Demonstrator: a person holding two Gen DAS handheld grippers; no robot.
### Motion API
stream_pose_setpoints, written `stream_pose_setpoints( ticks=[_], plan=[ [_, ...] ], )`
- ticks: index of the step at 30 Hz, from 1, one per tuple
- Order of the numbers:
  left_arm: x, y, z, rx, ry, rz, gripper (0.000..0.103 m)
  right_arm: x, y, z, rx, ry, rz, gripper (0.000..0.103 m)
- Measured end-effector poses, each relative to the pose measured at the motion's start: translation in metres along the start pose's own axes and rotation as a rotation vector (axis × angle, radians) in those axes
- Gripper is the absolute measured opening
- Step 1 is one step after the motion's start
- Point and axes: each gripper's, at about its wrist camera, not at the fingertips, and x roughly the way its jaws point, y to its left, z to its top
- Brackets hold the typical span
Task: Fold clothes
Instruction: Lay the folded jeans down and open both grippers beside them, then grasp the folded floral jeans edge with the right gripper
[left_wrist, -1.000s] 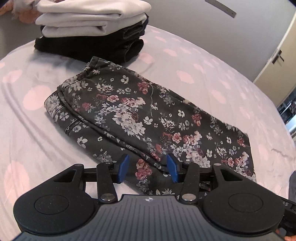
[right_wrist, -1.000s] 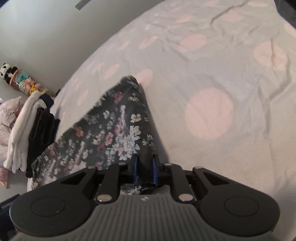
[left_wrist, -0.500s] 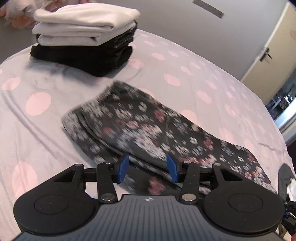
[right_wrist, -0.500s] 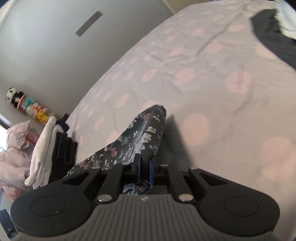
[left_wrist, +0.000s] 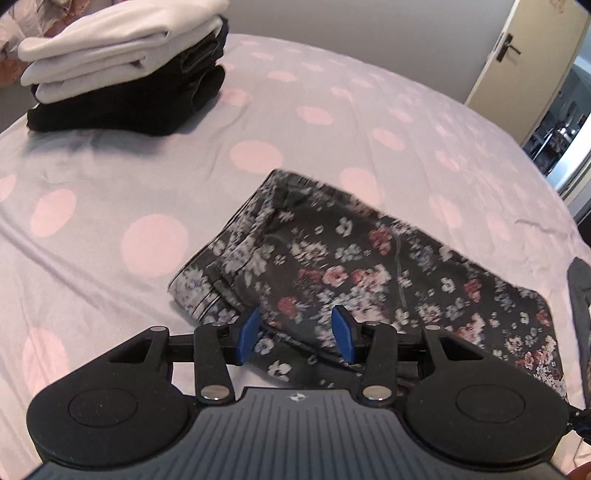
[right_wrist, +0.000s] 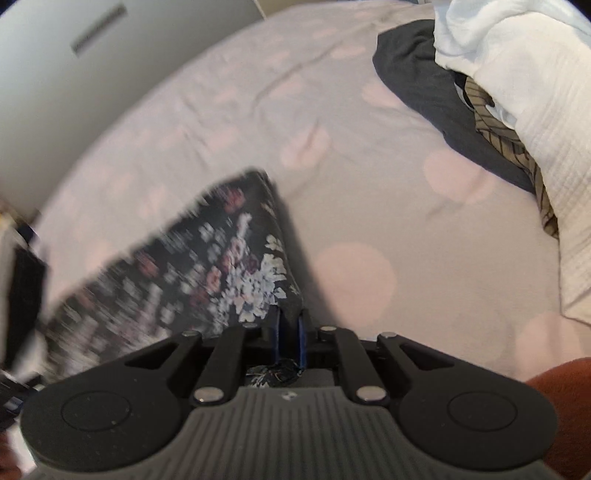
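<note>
A dark floral garment (left_wrist: 351, 266) lies folded lengthwise on the polka-dot bed sheet (left_wrist: 147, 184). My left gripper (left_wrist: 296, 330) hovers over its near edge, blue pads well apart, with cloth under and between them but not pinched. In the right wrist view my right gripper (right_wrist: 289, 332) is shut on one end of the floral garment (right_wrist: 207, 266), and a bunch of the cloth shows behind the pads. From there the garment stretches away to the left, blurred by motion.
A stack of folded white and black clothes (left_wrist: 122, 74) sits at the far left of the bed. Unfolded laundry lies at the right: a white piece (right_wrist: 524, 110), dark grey cloth (right_wrist: 424, 85) and a striped item (right_wrist: 509, 144). A door (left_wrist: 528, 62) stands beyond the bed. A rust-coloured sleeve (right_wrist: 561, 406) shows at bottom right.
The right gripper has dragged the garment's end across the sheet, and its view has swung toward the laundry pile. In the left view the garment slid right and the folded stack shifted left.
</note>
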Motion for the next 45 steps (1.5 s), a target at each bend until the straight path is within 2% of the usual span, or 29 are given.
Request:
stream_pose_setpoints(
  ticks=[4, 6, 9, 11, 13, 16, 22, 28, 34, 40, 45],
  plan=[
    [0.015, 0.009, -0.001, -0.020, 0.051, 0.062, 0.051, 0.009, 0.009, -0.005, -0.098, 0.033, -0.108, 0.017],
    [0.023, 0.012, -0.002, -0.022, 0.077, 0.102, 0.050, 0.008, 0.005, -0.006, -0.102, 0.046, -0.140, 0.021],
    [0.027, 0.015, -0.003, -0.011, 0.087, 0.130, 0.050, -0.005, -0.007, -0.007, -0.057, 0.005, -0.097, 0.023],
    [0.021, 0.019, -0.002, -0.027, 0.062, 0.131, 0.049, -0.018, -0.013, -0.007, -0.034, -0.049, -0.040, 0.024],
    [0.012, 0.024, 0.000, -0.054, 0.027, 0.116, 0.047, -0.030, -0.018, -0.005, -0.012, -0.100, 0.030, 0.027],
    [0.002, 0.023, 0.002, -0.061, -0.033, 0.053, 0.043, -0.034, -0.020, 0.005, -0.006, -0.118, 0.084, 0.030],
    [0.004, -0.008, 0.002, 0.076, -0.087, -0.100, 0.043, -0.010, -0.020, 0.037, -0.026, -0.119, 0.162, 0.034],
    [0.023, -0.046, -0.005, 0.233, -0.072, -0.173, 0.040, 0.032, -0.029, 0.053, 0.042, -0.108, 0.214, 0.036],
    [0.047, -0.067, -0.012, 0.340, -0.007, -0.128, 0.040, 0.058, -0.016, 0.072, -0.009, -0.150, 0.230, 0.035],
    [0.067, -0.066, -0.015, 0.365, 0.053, -0.079, 0.032, 0.093, -0.014, 0.087, -0.018, -0.163, 0.207, 0.034],
    [0.068, -0.064, -0.016, 0.381, 0.067, -0.067, 0.031, 0.110, -0.017, 0.087, -0.044, -0.143, 0.169, 0.030]
  ],
)
